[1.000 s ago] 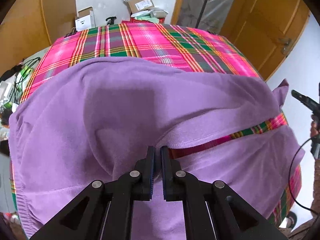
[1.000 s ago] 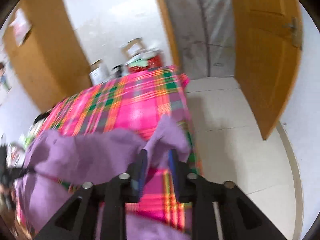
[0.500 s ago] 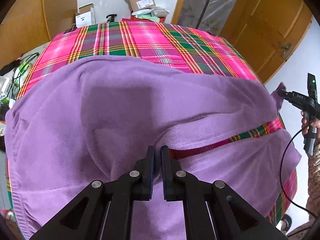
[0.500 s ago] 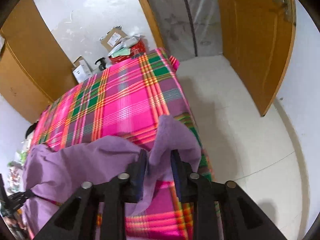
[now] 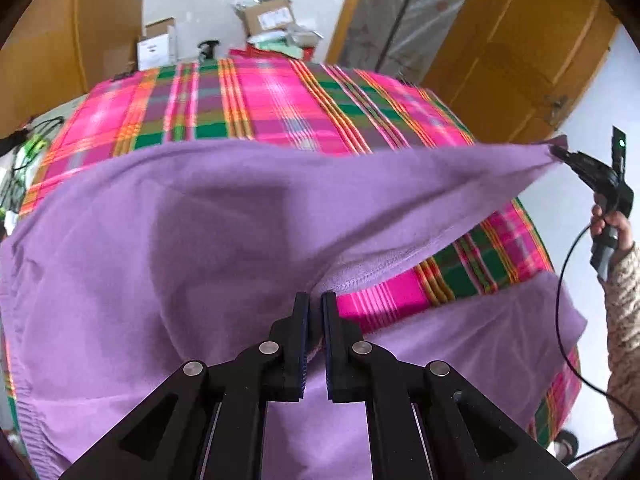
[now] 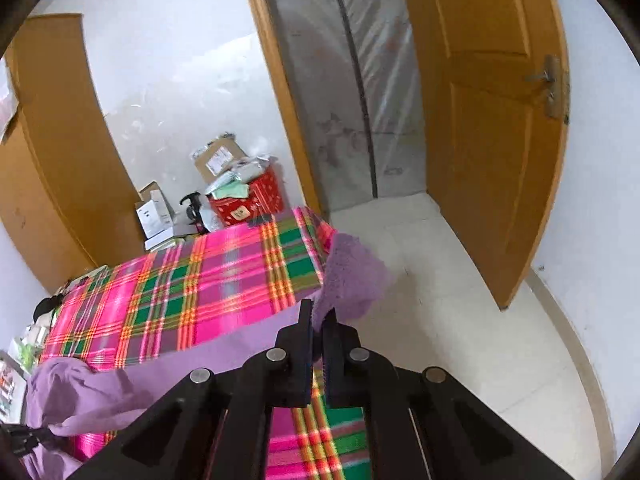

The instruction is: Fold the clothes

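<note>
A purple fleece garment (image 5: 224, 232) is held up over a table covered with a pink and green plaid cloth (image 5: 280, 104). My left gripper (image 5: 315, 304) is shut on the garment's stitched hem. My right gripper (image 6: 318, 314) is shut on a corner of the same garment (image 6: 352, 280), which sticks up past the fingers. In the left wrist view that right gripper (image 5: 560, 155) shows at the far right, pinching the raised corner, with a hand (image 5: 612, 224) on its handle. The fabric stretches taut between the two grips. A lower layer (image 5: 460, 360) hangs below.
Cardboard boxes (image 6: 220, 160) and a red box (image 6: 248, 202) are stacked behind the table's far end. A wooden door (image 6: 500, 120) stands open at the right over a pale tiled floor (image 6: 460, 320). Cables and clutter (image 5: 24, 152) lie at the table's left.
The right gripper has lifted its corner up and away to the right, drawing the top layer taut and uncovering more plaid cloth beneath. The left gripper keeps its hold in about the same place.
</note>
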Action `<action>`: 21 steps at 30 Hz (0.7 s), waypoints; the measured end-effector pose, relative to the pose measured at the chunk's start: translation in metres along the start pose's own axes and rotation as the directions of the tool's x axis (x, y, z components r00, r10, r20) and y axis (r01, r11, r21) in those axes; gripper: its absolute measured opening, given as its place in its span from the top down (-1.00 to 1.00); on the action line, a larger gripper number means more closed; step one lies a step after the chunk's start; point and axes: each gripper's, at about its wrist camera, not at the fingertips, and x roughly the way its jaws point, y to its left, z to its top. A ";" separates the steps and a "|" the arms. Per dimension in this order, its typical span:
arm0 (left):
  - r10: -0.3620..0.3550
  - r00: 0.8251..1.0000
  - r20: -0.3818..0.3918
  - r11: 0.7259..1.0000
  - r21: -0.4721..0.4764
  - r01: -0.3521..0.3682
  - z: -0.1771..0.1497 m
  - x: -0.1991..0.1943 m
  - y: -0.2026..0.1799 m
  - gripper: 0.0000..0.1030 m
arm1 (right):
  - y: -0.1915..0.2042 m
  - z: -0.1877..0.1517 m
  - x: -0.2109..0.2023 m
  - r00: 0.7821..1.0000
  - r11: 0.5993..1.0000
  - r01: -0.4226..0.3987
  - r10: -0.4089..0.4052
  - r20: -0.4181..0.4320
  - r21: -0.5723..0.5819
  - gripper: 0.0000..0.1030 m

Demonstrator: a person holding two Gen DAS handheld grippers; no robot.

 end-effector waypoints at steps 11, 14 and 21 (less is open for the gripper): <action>-0.017 0.998 -0.066 0.999 0.046 0.020 -0.004 0.012 -0.010 0.88 | -0.054 -0.057 0.042 0.982 0.987 0.070 -0.043 -0.182 0.143 0.94; -0.027 0.997 -0.071 0.998 0.053 0.031 -0.006 0.011 -0.011 0.88 | -0.056 -0.060 0.019 0.993 0.987 0.065 -0.049 -0.110 0.147 0.94; -0.040 0.994 -0.103 0.997 0.067 0.047 -0.008 0.017 -0.014 0.88 | -0.070 -0.087 0.014 0.979 0.985 0.099 -0.072 -0.191 0.139 0.94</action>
